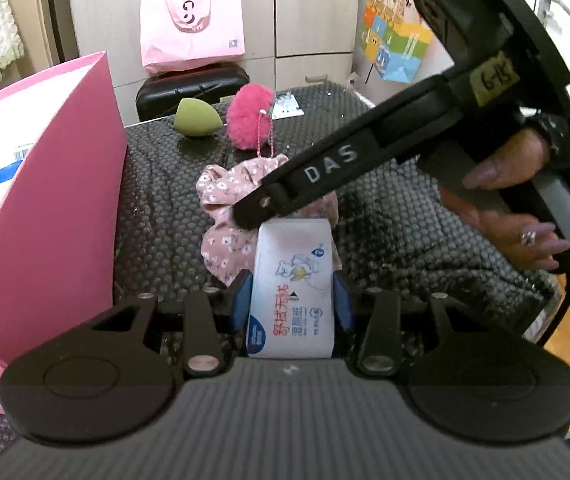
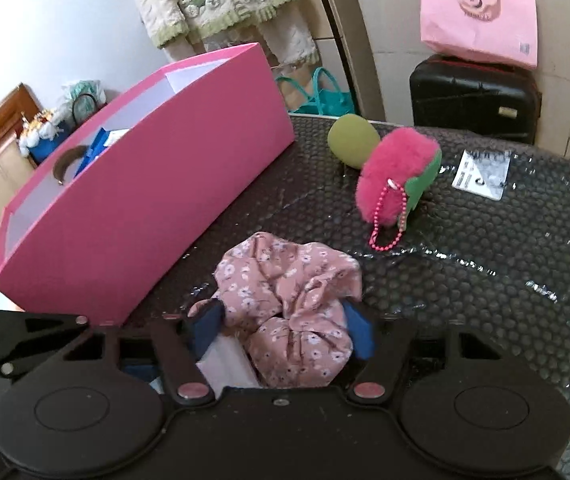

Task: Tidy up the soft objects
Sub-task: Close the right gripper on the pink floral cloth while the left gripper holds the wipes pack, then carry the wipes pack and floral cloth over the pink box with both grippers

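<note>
Two grippers are full: your left gripper squeezes the wipes pack, your right gripper wraps the flowery scrunchie; pink box sits upper left.

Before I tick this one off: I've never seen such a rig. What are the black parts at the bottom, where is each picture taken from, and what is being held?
No robot: a person holds a two-finger gripper in each hand, with a camera on each looking along its fingers. The left view shows the left gripper shut on a wipes pack, with the other tool crossing above. The right view shows the right gripper around a floral scrunchie; whether it pinches is unclear. On the black bubble-wrap surface lie a green sponge, a pink pompom and a pink box.
</note>
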A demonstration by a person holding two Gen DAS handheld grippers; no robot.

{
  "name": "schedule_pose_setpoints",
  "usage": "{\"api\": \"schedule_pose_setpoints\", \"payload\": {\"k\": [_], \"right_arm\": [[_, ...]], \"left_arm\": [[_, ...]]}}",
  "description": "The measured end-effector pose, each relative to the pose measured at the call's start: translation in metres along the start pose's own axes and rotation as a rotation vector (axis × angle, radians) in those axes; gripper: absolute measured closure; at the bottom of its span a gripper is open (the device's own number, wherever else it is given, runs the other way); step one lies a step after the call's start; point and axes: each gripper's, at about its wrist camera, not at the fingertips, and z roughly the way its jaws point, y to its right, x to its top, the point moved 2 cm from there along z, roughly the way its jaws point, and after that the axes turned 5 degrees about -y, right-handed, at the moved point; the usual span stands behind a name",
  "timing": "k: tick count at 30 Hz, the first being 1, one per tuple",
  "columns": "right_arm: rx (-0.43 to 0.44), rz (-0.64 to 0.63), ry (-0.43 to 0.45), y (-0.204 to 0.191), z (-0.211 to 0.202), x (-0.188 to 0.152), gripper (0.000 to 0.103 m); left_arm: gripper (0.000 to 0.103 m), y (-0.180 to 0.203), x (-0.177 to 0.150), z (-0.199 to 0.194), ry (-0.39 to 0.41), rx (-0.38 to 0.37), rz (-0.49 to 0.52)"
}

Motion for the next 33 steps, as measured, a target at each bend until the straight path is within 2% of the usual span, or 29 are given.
{"api": "schedule_pose_setpoints", "payload": {"k": [1,2,4,8,10,11,12,13,14,16,20,24,25,27,28,29,33], "right_arm": [[-0.018,-0.006,-0.001,-0.001,-0.001,0.000,0.086],[-0.025,0.000,0.004,-0.001,-0.003,0.000,0.090],[-0.037,0.006,0.037,0.001,-0.012,-0.001,0.092],[-0.191,-0.026,0.083,0.001,-0.027,-0.007,0.092],[-0.217,-0.027,0.075,0.006,-0.029,-0.011,0.092],[-0.216,-0.017,0.075,0.008,-0.029,-0.013,0.084],[-0.218,-0.013,0.080,0.008,-0.030,-0.015,0.083],[-0.226,-0.011,0.091,0.010,-0.031,-0.017,0.070],[-0.233,-0.005,0.103,0.011,-0.033,-0.021,0.050],[-0.227,0.007,0.131,0.012,-0.038,-0.027,0.032],[-0.161,0.005,0.142,0.009,-0.037,-0.037,0.029],[-0.175,-0.070,0.148,-0.002,-0.026,-0.045,0.025],[-0.191,-0.104,0.152,-0.006,-0.024,-0.047,0.026],[-0.254,-0.188,0.156,-0.015,-0.019,-0.052,0.049],[-0.275,-0.210,0.166,-0.019,-0.019,-0.055,0.072],[-0.276,-0.214,0.170,-0.022,-0.021,-0.058,0.084],[-0.291,-0.193,0.185,-0.036,-0.035,-0.068,0.086]], "left_arm": [[0.063,0.000,0.000,-0.002,0.001,0.004,-0.002],[0.063,-0.001,-0.001,-0.004,0.007,0.011,-0.001],[0.063,-0.002,-0.002,-0.009,0.023,0.027,0.008],[0.063,-0.005,-0.003,-0.010,0.021,0.044,-0.012],[0.063,-0.006,-0.003,-0.005,0.004,0.055,-0.025],[0.063,-0.007,-0.003,-0.003,0.000,0.057,-0.033],[0.062,-0.007,-0.004,0.000,0.000,0.059,-0.040],[0.061,-0.007,-0.003,0.002,0.002,0.062,-0.044],[0.061,-0.007,-0.003,0.004,0.002,0.065,-0.049],[0.060,-0.007,-0.002,0.008,0.000,0.066,-0.049],[0.061,-0.005,-0.003,0.008,0.009,0.077,-0.029],[0.064,-0.002,-0.006,0.002,0.013,0.072,0.006],[0.064,-0.002,-0.005,0.000,0.014,0.062,0.002],[0.064,-0.002,-0.005,-0.005,0.020,0.041,-0.007],[0.064,-0.002,-0.006,-0.010,0.030,0.034,-0.008],[0.064,-0.001,-0.006,-0.014,0.041,0.032,-0.005],[0.064,-0.006,-0.009,-0.027,0.062,0.017,-0.013]]}}
